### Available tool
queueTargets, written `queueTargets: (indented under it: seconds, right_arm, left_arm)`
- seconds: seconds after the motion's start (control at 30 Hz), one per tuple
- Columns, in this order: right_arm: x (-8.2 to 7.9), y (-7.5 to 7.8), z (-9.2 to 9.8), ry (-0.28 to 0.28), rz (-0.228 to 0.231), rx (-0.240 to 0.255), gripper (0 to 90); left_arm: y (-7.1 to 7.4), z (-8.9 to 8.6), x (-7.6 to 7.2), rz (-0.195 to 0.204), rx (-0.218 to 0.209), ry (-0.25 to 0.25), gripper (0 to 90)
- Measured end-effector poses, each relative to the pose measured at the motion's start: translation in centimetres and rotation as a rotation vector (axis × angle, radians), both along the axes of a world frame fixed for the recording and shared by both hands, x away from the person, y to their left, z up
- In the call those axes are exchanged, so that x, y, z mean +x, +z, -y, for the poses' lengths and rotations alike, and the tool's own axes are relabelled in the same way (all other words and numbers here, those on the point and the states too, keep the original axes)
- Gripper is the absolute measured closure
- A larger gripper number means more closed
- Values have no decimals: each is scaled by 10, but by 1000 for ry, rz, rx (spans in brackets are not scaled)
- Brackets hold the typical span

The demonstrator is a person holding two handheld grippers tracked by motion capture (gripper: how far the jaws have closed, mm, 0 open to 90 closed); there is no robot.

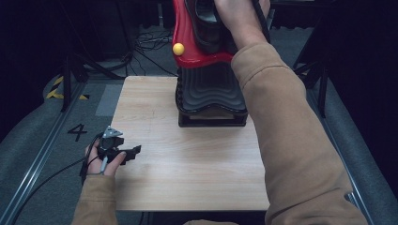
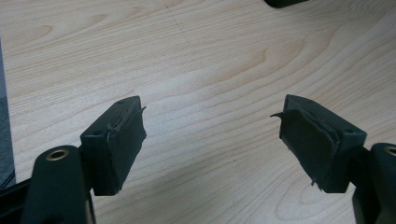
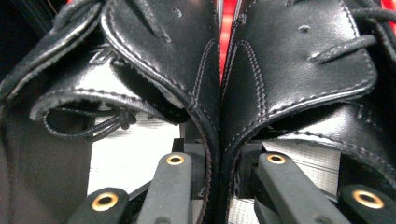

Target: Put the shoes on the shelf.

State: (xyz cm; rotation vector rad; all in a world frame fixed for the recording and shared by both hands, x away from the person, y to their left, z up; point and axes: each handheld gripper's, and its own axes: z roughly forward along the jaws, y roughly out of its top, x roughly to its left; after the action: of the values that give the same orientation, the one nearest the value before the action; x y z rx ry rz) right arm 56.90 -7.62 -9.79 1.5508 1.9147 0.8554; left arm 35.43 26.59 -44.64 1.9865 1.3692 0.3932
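Right gripper (image 3: 222,163) | jaws pinch both inner collars of my black leather shoes (image 3: 261,70), carrying the pair as one | pair above black box (image 1: 211,101) | left gripper (image 2: 212,140) jaws apart, idle near table (image 1: 187,173) edge, well clear of box.

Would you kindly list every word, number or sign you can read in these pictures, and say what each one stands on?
"4": a dark numeral on the grey floor left of the wooden table, at.
Yellow and black hazard stripes, a sign without words, on the floor farther back.
No lettering can be read on the black leather shoes, on the red stand, or on the tabletop in the left gripper view.
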Motion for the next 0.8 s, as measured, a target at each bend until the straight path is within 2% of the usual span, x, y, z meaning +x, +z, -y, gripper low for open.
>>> queueTargets:
  seconds: [0.1,0.13,0.27,0.53,0.67,0.7,0.8]
  right_arm:
    - [0,-4,-1,-2,2,4,800]
    - [-1,-4,-2,1,3,5,798]
    - [-5,-4,-7,-14,1,1,773]
    - [-8,1,4,-32,-47,58,677]
    - [-13,5,11,-23,-89,108,648]
    - [-15,7,12,-20,-89,111,644]
    - [-21,13,16,-8,-89,125,633]
  left_arm:
    - [-1,0,1,1,4,-1,228]
    - [0,0,1,-9,9,-7,228]
    - [-1,2,1,0,5,-3,228]
    - [0,4,0,-2,8,-7,228]
    - [1,5,0,2,11,-6,228]
    - [2,5,0,-10,13,-16,228]
    - [1,7,0,2,18,-9,228]
